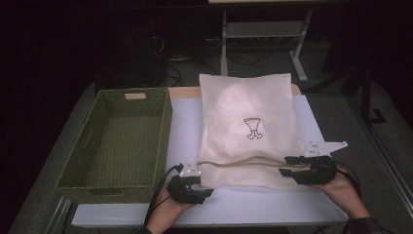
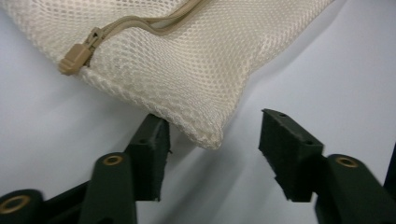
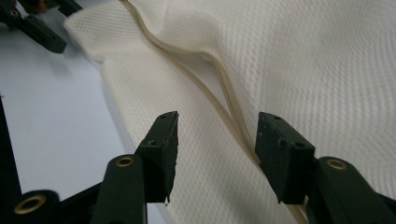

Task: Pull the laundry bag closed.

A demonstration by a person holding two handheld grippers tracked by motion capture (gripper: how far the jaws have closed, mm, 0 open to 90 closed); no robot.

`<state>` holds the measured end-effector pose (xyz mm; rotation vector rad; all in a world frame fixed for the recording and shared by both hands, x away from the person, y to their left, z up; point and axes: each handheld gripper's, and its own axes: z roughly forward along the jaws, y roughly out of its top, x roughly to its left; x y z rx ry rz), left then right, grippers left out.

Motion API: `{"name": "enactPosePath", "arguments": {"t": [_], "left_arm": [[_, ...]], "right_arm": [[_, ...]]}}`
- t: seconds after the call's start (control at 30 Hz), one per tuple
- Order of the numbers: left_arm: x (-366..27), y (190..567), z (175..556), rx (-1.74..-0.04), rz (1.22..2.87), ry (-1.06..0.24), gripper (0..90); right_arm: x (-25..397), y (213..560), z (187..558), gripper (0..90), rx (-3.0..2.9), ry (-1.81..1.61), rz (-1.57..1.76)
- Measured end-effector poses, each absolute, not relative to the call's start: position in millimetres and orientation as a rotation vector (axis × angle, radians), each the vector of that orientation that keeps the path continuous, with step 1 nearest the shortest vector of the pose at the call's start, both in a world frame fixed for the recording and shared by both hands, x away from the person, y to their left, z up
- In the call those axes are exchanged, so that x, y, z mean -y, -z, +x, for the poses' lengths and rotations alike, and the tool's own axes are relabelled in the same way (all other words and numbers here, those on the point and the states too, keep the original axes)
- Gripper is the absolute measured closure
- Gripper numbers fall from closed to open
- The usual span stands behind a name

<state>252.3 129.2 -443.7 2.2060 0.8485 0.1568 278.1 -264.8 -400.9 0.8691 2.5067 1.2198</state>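
Fingers (image 2: 289,154) of the left gripper (image 2: 212,156) stand apart, empty, straddling the near left corner of the mesh bag (image 1: 248,122), corner tip just between them. Right gripper (image 3: 215,154) is spread too, holding nothing, hovering over the bag's tan zipper (image 3: 219,107) by its near right corner, where the zipper gapes slightly. Bag lies flat across the middle of the bench (image 1: 185,117), reaching past its far edge, zipper pull (image 2: 74,59) at the left end. Off to the left edge sits a green woven basket (image 1: 117,146).
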Motion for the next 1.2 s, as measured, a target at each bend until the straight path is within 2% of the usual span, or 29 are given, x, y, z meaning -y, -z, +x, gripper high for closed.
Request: {"name": "enactPosePath", "arguments": {"t": [0.03, 0.07, 0.27, 0.53, 0.83, 1.2], "left_arm": [[-131, 445, 250, -0.857, 2.2, -0.17, 30.4], [-131, 445, 250, -0.857, 2.2, -0.17, 27.8], [-134, 447, 244, -0.835, 2.186, -0.165, 16.9], [-136, 444, 232, -0.783, 2.195, -0.19, 12.6], [-141, 447, 223, -0.772, 2.195, -0.188, 12.7], [-146, 447, 216, -0.756, 2.197, -0.195, 12.9]], "right_arm": [[257, 398, 281, 48.4, -2.517, -1.222, 0.828], [257, 398, 281, 48.4, -2.517, -1.222, 0.828], [231, 393, 294, 46.9, -2.59, -1.262, 0.708], [196, 391, 311, 46.0, -2.661, -1.294, 0.604], [161, 392, 328, 49.0, -2.714, -1.272, 0.522], [113, 393, 343, 57.9, -2.784, -1.274, 0.435]]}}
